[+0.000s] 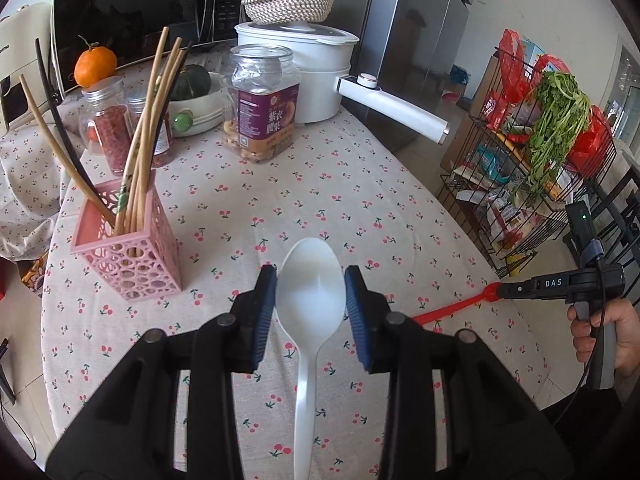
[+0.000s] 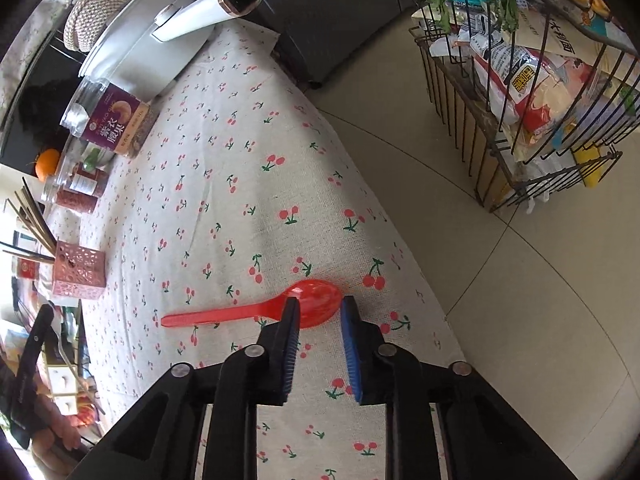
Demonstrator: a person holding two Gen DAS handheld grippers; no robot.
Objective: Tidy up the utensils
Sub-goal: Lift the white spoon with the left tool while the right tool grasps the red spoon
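Home kitchen — microwave point(image 1: 136, 12), fridge point(image 1: 416, 40)

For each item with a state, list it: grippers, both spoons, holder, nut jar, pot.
left gripper: shut on white spoon, held off the table
white spoon: gripped at the bowl, handle toward the camera
right gripper: open, fingers either side of the red spoon's bowl
red spoon: flat on the tablecloth
pink utensil holder: upright, holding chopsticks
nut jar: upright, lid off
white pot: lidded
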